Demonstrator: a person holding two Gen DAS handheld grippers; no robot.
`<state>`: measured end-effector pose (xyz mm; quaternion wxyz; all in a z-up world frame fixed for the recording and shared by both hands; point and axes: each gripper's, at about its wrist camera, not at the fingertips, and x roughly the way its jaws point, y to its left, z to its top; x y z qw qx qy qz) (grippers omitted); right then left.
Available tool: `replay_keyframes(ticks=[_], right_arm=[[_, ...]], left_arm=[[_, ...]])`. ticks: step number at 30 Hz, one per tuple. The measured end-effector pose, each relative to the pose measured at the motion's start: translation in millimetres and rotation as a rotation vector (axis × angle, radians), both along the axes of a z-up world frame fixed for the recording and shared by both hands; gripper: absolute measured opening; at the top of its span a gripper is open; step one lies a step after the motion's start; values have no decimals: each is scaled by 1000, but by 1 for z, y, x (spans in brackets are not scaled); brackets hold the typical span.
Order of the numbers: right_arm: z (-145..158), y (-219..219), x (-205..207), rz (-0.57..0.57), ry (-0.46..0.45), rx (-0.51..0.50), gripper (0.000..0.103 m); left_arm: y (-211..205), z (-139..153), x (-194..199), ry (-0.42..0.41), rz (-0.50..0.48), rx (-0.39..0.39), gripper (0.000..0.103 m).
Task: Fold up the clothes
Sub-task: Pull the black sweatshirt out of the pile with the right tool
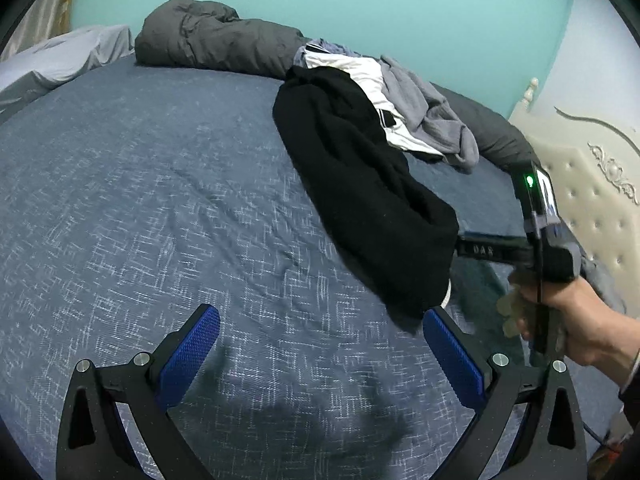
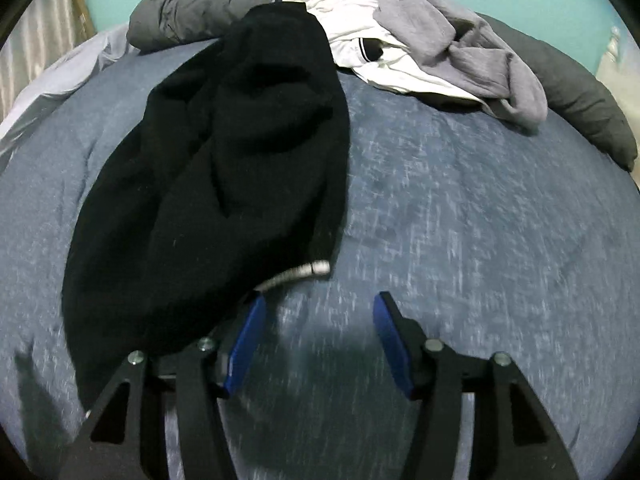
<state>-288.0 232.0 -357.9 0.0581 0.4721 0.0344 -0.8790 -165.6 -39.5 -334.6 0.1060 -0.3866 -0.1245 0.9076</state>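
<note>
A blue bed point(image 1: 140, 184) fills the teal-walled room, a black garment point(image 2: 224, 184) lying crumpled on it before a clothes pile point(image 2: 432, 48). The left hand-held gripper point(image 1: 320, 344) gapes empty; the right hand-held gripper point(image 2: 320, 336), its lettering unreadable, is parted beside the garment's hem.

Home bedroom: bed point(image 1: 140, 200); tufted headboard point(image 1: 592, 192); rumpled duvet point(image 1: 216, 40)
</note>
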Motion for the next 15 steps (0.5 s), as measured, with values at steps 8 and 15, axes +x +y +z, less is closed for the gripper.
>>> replay_keyframes(ticks=[8, 15], right_arm=[[-11, -12, -25, 37, -9, -84, 50], [6, -18, -15, 100, 53, -134, 10]], left_arm=[[1, -7, -5, -32, -7, 18, 103], [-6, -9, -5, -42, 2, 31, 103]])
